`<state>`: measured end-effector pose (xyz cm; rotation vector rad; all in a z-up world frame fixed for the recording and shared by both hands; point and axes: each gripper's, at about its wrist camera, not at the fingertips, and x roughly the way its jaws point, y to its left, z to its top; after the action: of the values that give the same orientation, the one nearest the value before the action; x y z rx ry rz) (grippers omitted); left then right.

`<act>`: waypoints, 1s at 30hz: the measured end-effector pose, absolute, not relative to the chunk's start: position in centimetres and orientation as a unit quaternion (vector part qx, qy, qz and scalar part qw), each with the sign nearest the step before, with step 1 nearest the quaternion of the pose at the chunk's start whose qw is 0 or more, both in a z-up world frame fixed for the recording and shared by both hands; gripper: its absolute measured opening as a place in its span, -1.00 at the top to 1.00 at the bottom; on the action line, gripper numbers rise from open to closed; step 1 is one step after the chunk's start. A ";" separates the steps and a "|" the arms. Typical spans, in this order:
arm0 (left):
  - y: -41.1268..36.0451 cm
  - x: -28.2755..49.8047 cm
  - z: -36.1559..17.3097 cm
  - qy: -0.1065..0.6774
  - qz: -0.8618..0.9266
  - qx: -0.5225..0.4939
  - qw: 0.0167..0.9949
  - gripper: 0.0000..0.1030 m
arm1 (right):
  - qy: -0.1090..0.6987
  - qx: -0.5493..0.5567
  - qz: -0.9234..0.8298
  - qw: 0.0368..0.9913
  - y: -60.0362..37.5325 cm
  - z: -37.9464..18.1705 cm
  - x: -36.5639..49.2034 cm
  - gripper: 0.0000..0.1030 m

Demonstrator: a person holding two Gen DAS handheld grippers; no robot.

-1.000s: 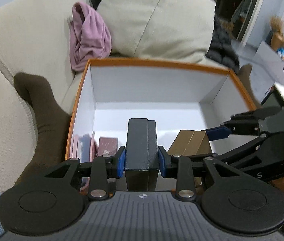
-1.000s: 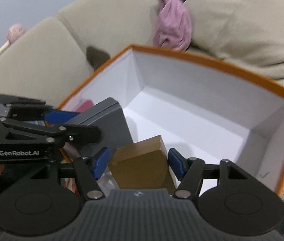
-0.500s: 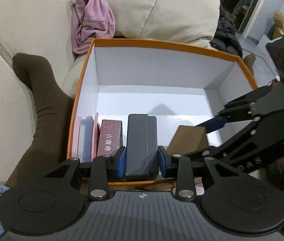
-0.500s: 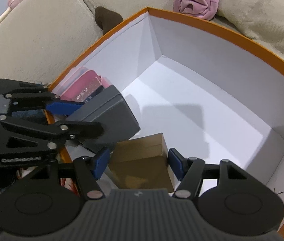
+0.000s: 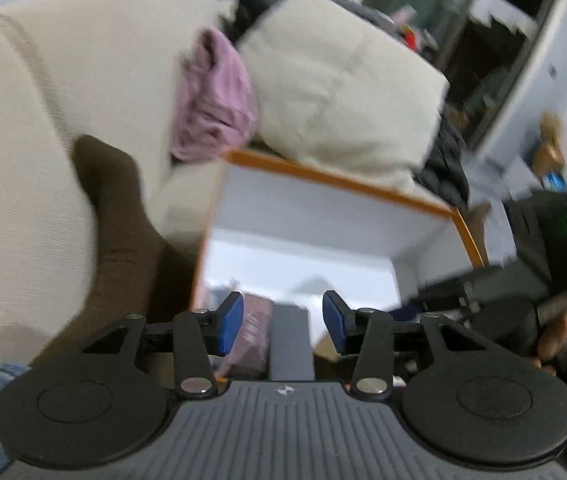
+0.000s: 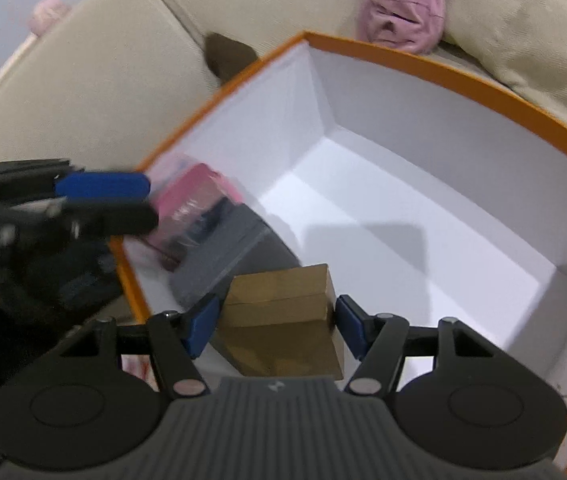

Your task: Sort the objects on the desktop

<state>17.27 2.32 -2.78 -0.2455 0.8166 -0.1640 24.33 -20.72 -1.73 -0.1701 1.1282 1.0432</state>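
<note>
In the left wrist view my left gripper is opening, its blue pads apart from the dark grey box that stands below them inside the orange-rimmed white box, next to a maroon box. The right wrist view shows my right gripper shut on a brown cardboard box, held low at the near end of the orange box. The grey box leans just left of it, with pink packs behind. My left gripper hovers blurred over the box's left wall.
The box rests on a cream sofa with a big cushion and a pink cloth behind it. A leg in a brown sock lies along its left side. The far half of the box floor is bare white.
My left gripper has let go of the grey box, spread its jaws and pulled back and up. The right gripper still holds the brown box, tilted a little further down into the orange box.
</note>
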 end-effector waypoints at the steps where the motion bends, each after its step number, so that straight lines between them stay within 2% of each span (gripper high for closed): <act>1: 2.9 17.3 -2.7 0.393 -0.068 -0.126 0.908 0.01 | 0.514 -0.081 0.468 0.714 -20.5 -1.8 24.4 -0.28; 11: 5.9 18.1 -4.1 0.413 -0.021 -0.176 0.893 0.01 | 0.542 -0.063 0.423 0.724 -21.8 -1.2 25.0 -0.20; 14: 6.1 18.1 -4.3 0.415 -0.021 -0.178 0.892 0.18 | 0.544 -0.060 0.402 0.734 -22.6 -0.5 25.2 0.12; 18: 6.4 17.8 -4.4 0.416 -0.022 -0.185 0.890 0.20 | 0.552 -0.104 0.380 0.735 -22.9 -0.3 25.4 0.35; 23: 6.6 18.1 -5.0 0.427 -0.039 -0.210 0.879 0.26 | 0.587 -0.178 0.319 0.722 -21.3 -3.0 26.0 0.54; 30: 6.6 18.2 -5.5 0.432 -0.042 -0.213 0.875 0.26 | 0.580 -0.174 0.347 0.716 -18.8 -4.0 25.6 0.65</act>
<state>18.17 6.57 -5.46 -0.4455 0.9026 -0.0877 25.60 -18.81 -4.01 -0.3853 1.2838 0.7688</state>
